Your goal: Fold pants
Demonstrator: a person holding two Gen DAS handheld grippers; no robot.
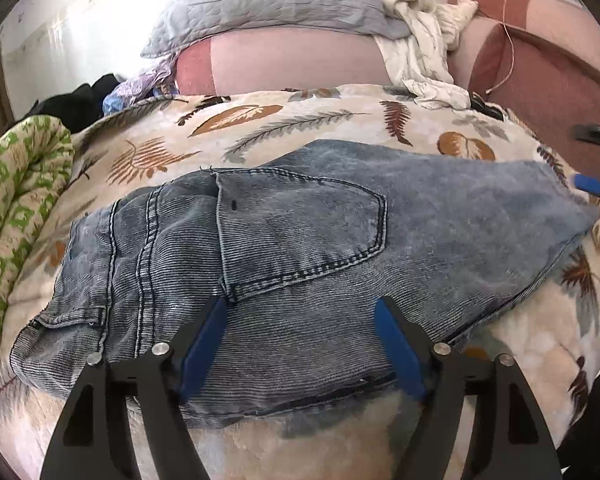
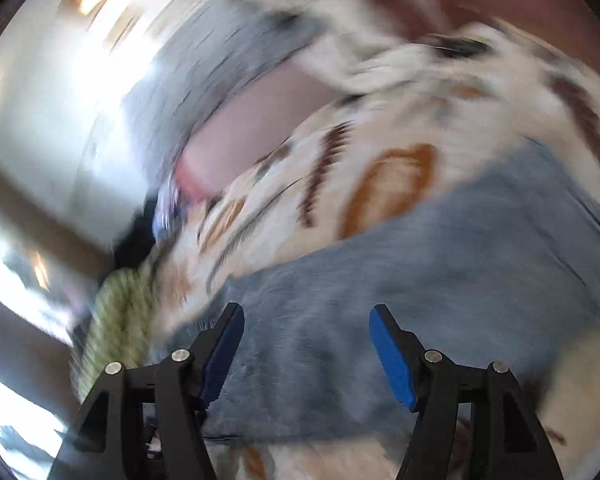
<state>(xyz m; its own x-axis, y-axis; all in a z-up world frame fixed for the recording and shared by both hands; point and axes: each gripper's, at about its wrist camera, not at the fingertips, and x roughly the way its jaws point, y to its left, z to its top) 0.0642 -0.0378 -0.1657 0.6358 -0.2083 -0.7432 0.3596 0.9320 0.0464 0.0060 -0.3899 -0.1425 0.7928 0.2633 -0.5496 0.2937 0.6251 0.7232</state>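
Faded blue jeans (image 1: 300, 240) lie folded on a leaf-print blanket (image 1: 260, 120), back pocket up, waistband to the left. My left gripper (image 1: 302, 308) is open just above the near part of the jeans, holding nothing. My right gripper (image 2: 306, 316) is open over the jeans (image 2: 420, 280); this view is blurred by motion. The right gripper's blue fingertip (image 1: 594, 186) shows at the far right edge of the left wrist view, beside the jeans' right end.
A green patterned quilt (image 1: 16, 216) lies rolled at the left. A grey pillow (image 1: 268, 0), white cloth (image 1: 416, 40) and pink and maroon cushions (image 1: 540, 72) are at the back. Dark clothes (image 1: 84, 100) sit at the back left.
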